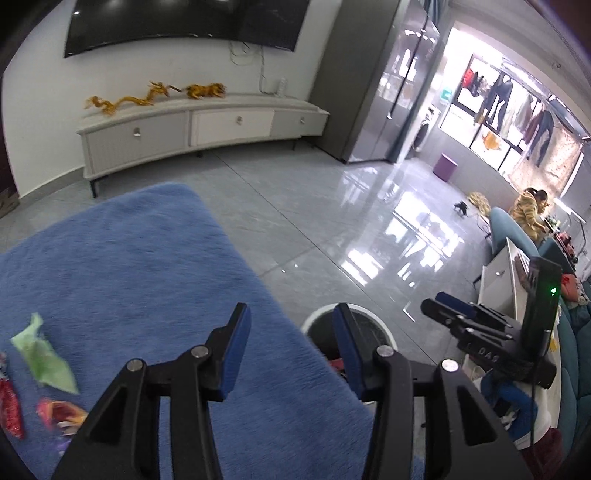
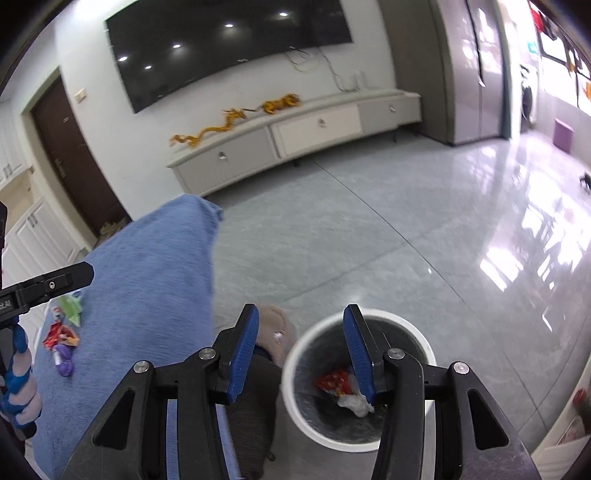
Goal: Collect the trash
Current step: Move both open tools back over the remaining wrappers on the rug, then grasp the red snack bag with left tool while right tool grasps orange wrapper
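A white round trash bin (image 2: 295,402) stands on the floor beside the blue rug (image 2: 147,288); a red wrapper (image 2: 334,382) and a white crumpled tissue (image 2: 356,404) lie in it. My right gripper (image 2: 301,350) is open and empty just above the bin's left rim. My left gripper (image 1: 291,350) is open and empty over the rug's right edge (image 1: 147,266), the bin (image 1: 314,323) just beyond it. On the rug lie a green paper scrap (image 1: 44,358), a red wrapper (image 1: 11,410) and an orange-red wrapper (image 1: 61,411); they also show in the right wrist view (image 2: 61,338).
A white TV cabinet (image 1: 192,129) with gold dragon figures stands at the far wall under a wall TV (image 1: 184,22). Grey tiled floor (image 1: 314,206) lies between. A slippered foot (image 2: 277,332) rests left of the bin. A white low table (image 1: 498,280) and teal sofa stand right.
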Demonstrator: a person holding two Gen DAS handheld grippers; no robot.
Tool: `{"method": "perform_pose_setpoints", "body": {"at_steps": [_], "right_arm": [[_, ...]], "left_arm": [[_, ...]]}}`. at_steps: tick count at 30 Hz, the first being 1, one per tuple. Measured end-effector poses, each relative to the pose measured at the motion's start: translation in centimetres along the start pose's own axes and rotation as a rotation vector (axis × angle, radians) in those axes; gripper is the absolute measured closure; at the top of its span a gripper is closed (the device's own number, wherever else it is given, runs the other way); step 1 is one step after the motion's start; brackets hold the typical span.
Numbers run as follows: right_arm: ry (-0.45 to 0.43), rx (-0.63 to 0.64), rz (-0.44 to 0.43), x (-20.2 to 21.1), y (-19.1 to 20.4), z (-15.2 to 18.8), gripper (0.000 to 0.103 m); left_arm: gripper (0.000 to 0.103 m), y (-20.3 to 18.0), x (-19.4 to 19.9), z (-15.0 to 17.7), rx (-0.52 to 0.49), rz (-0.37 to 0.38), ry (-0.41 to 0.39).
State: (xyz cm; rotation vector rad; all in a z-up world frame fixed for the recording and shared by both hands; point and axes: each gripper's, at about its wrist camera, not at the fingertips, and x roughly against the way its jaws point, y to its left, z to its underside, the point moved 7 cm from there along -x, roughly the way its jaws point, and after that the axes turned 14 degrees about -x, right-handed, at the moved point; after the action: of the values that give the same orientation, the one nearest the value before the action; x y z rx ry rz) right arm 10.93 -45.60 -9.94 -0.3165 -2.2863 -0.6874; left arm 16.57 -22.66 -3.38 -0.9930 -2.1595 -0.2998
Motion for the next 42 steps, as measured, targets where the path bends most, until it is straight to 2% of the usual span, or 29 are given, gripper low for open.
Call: {"method": "perform_pose_setpoints", "body": {"at_steps": [5, 11, 15, 20, 25, 31, 42], "right_arm": [[-0.019, 0.072, -0.046, 1.4, 5.1, -0.2, 0.056], [-0.013, 0.154, -0.106, 2.0, 11.0, 0.7, 0.056], [0.016, 0.221, -0.142, 1.6, 14.9, 2.2, 0.056], [0.082, 0.314, -0.197, 0.2, 20.3, 5.3, 0.056], [0.156, 0.368, -0.255, -1.3, 24.3, 8.3, 0.056], [0.256, 0.416, -0.305, -3.7, 28.1, 12.0, 0.056], [0.374, 0.475, -0.335, -8.1, 32.1, 15.6, 0.056]], "left_arm": [[0.058, 5.8, 4.8, 2.1, 0.053, -0.077, -0.039], [0.058, 13.1, 9.4, 7.3, 0.145, -0.183, -0.044], [0.058, 17.6, 11.5, 11.4, 0.211, -0.273, -0.019], [0.058, 23.0, 13.8, 16.0, 0.306, -0.340, 0.002], [0.058, 25.8, 14.5, 19.0, 0.358, -0.359, 0.022], [0.058, 26.9, 12.9, 20.7, 0.378, -0.352, 0.066], [0.058, 27.9, 10.0, 20.6, 0.358, -0.293, 0.094]]}}
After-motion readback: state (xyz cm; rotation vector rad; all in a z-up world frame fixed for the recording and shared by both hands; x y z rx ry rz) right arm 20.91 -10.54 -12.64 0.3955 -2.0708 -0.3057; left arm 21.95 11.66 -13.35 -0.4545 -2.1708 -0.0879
